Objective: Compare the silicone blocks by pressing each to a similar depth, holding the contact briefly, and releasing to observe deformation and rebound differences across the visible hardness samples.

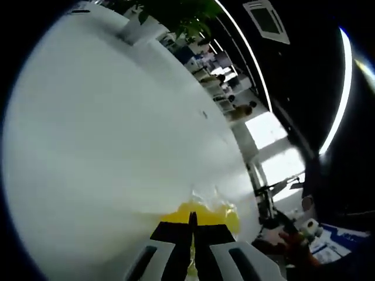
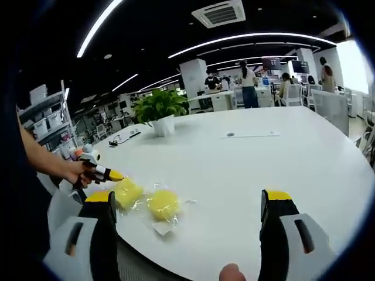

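Two yellow silicone blocks in clear wrap lie side by side on the white table (image 2: pixel 246 158): the left block (image 2: pixel 128 192) and the right block (image 2: pixel 163 204). In the right gripper view, my right gripper (image 2: pixel 190 202) stands wide open just before them, nothing between its jaws. A hand holds my left gripper (image 2: pixel 115 175) at the left, its tip at the left block's upper edge. In the left gripper view, the left gripper (image 1: pixel 192 221) is shut, jaws together, with its tips against a yellow block (image 1: pixel 208 213) whose wrap crinkles around it.
A potted plant (image 2: pixel 158 111) in a white pot stands further back on the table, with a cable (image 2: pixel 124 137) to its left. Shelves (image 2: pixel 41 117) stand at the left. Several people and desks (image 2: pixel 249 88) are beyond the table's far edge.
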The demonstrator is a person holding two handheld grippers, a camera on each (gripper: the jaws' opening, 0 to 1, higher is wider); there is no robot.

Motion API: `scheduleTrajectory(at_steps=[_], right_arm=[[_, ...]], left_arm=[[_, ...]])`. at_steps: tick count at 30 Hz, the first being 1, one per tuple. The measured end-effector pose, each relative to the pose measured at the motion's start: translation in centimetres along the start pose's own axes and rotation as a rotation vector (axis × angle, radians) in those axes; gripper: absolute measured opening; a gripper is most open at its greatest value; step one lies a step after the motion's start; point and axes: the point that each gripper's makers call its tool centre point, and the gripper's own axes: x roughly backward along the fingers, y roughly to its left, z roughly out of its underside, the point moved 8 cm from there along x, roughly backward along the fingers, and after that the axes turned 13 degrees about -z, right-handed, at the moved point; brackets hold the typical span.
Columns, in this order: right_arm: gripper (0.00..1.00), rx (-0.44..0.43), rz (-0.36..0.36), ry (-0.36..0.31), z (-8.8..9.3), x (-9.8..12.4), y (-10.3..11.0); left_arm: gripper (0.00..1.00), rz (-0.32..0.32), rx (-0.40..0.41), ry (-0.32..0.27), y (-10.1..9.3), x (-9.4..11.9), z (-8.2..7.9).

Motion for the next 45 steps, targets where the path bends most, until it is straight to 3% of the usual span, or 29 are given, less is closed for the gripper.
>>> scheduleTrajectory(at_steps=[3,5,12,19,20,23,25,26,27,30,33,37,40,44,45], right_arm=[[0.96,-0.010,-0.001,0.001,-0.3,-0.1,-0.4],[0.96,0.000,0.002,-0.005,-0.6,-0.3,-0.6],[0.96,0.014,-0.004,0.007,-1.0,-0.7,-0.8],[0.97,0.037,-0.013,0.036,-1.1,-0.5,-0.9],[0.96,0.043,-0.013,0.043,-1.1,-0.5,-0.9],[0.97,0.051,-0.008,0.051,-1.3,-0.6,-1.5],[0.97,0.021,0.011,0.040,-1.4,-0.7,-1.9],[0.96,0.026,0.031,0.043,-1.4,-0.7,-2.2],[0.96,0.023,0.030,0.039,-1.4,-0.7,-2.2],[0.97,0.005,0.018,0.050,-1.3,-1.0,-2.1],[0.97,0.004,0.009,0.070,-1.0,-1.4,-2.0],[0.96,0.035,-0.008,0.078,-1.3,-2.0,-1.9],[0.96,0.037,-0.003,0.090,-1.2,-2.4,-2.3],[0.97,0.055,-0.016,0.088,-1.4,-2.9,-2.8],[0.97,0.094,-0.030,0.055,-1.9,-3.1,-2.8]], left_arm=[[0.00,-0.004,0.003,-0.009,0.3,-0.2,-0.2],[0.00,-0.048,-0.039,-0.019,0.6,-0.4,-0.2],[0.00,-0.098,-0.094,0.004,1.7,-1.0,0.4],[0.00,-0.100,-0.038,-0.048,2.8,-0.4,0.3],[0.03,-0.101,-0.031,-0.047,2.9,-0.4,0.3],[0.26,-0.147,-0.028,-0.057,3.9,-0.3,0.4],[0.38,-0.131,-0.188,-0.174,4.0,0.3,0.0],[0.49,-0.126,-0.260,-0.255,3.7,0.7,-0.2],[0.65,-0.132,-0.272,-0.293,3.6,0.8,-0.5],[1.00,-0.133,-0.223,-0.329,3.5,2.1,-1.2],[1.00,-0.138,-0.368,-0.429,2.3,3.7,-2.4],[1.00,-0.170,-0.527,-0.461,0.4,5.7,-3.3],[1.00,-0.136,-0.529,-0.475,-1.9,7.4,-3.3],[1.00,-0.155,-0.626,-0.480,-3.6,9.2,-2.9],[1.00,-0.137,-0.633,-0.475,-4.0,9.5,-2.6]])
